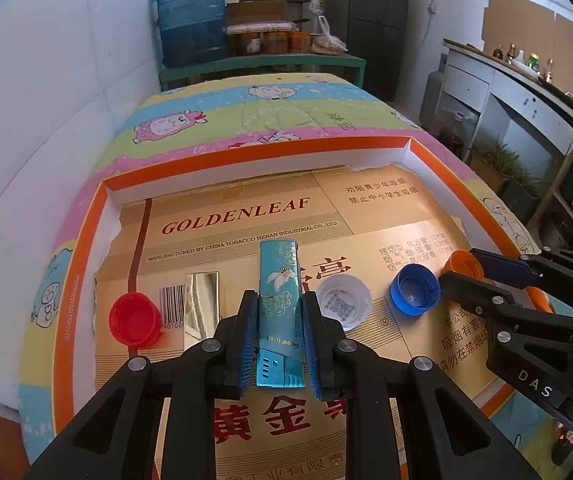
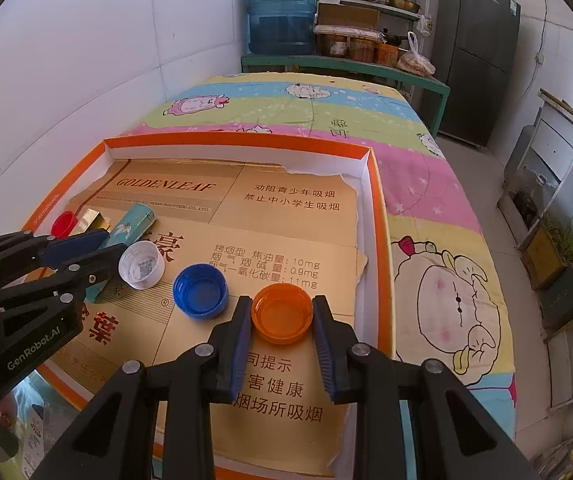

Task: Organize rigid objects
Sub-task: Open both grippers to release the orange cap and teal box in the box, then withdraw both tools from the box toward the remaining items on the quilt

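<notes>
Left wrist view, left gripper (image 1: 278,320) pinching teal lighter (image 1: 279,280) over gold cardboard (image 1: 326,216) in orange-rimmed tray (image 1: 86,216), red cap (image 1: 134,320) left, right wrist view, right gripper (image 2: 282,316) clamping orange cap (image 2: 282,314), blue cap (image 2: 200,290) just beside

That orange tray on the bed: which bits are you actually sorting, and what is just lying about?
Being sorted:
- teal lighter, in the left gripper
- orange cap, in the right gripper
- blue cap
- white cap
- red cap
- gold box

Lying about:
- water jug
- fridge
- shelf jars
</notes>
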Action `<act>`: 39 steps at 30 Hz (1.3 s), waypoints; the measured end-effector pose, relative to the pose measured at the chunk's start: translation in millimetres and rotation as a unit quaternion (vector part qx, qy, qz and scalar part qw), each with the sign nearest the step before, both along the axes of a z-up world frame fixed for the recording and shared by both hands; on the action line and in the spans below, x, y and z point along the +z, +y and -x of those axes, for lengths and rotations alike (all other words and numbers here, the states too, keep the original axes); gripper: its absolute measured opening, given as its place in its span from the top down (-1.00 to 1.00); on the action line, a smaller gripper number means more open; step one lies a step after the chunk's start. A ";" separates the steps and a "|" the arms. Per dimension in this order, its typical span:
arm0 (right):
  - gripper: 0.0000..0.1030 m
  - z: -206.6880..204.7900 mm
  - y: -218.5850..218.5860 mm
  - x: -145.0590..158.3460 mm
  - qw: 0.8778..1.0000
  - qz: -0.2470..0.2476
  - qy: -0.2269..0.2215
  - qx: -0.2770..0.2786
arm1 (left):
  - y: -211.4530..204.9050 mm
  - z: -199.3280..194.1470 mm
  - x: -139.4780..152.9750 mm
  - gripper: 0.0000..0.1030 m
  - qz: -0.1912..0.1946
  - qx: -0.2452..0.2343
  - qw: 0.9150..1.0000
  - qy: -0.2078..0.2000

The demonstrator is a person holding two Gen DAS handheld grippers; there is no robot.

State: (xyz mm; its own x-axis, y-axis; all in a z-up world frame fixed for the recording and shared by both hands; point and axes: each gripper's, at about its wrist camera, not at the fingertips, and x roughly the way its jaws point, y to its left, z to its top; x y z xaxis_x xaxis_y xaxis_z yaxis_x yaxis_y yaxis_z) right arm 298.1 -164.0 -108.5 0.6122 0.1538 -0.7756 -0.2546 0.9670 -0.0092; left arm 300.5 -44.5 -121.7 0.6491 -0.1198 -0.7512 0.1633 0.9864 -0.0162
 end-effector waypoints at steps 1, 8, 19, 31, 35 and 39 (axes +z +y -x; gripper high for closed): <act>0.41 -0.2 -0.3 0.2 1.000 -0.001 0.000 -0.001 | 0.2 -0.1 0.1 0.56 0.000 0.000 1.000 0.000; 0.41 0.0 1.0 -0.3 1.000 -0.004 -0.003 -0.002 | 1.3 1.5 0.8 0.56 0.002 -0.003 1.000 -0.002; 0.10 7.2 -0.7 4.6 1.000 -0.003 -0.010 -0.004 | 5.9 4.1 3.8 0.19 0.025 -0.004 1.000 0.003; 0.09 18.9 -2.7 16.6 1.000 -0.006 -0.020 -0.008 | 5.9 18.0 17.0 0.04 0.024 -0.004 1.000 -0.008; 0.09 23.6 -2.5 20.0 1.000 -0.008 -0.022 -0.009 | 8.5 26.2 21.7 0.04 0.028 -0.001 1.000 -0.014; 0.09 28.2 -1.7 24.3 1.000 -0.010 -0.025 -0.010 | 12.8 34.9 26.2 0.04 0.033 0.005 0.999 -0.019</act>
State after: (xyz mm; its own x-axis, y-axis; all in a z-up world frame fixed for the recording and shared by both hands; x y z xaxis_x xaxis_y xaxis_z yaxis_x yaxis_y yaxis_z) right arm 269.9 -165.7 -84.1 0.6526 0.1557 -0.7415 -0.2348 0.9720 -0.0026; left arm 265.6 -31.7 -95.5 0.6786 -0.1615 -0.7165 0.1552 0.9850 -0.0751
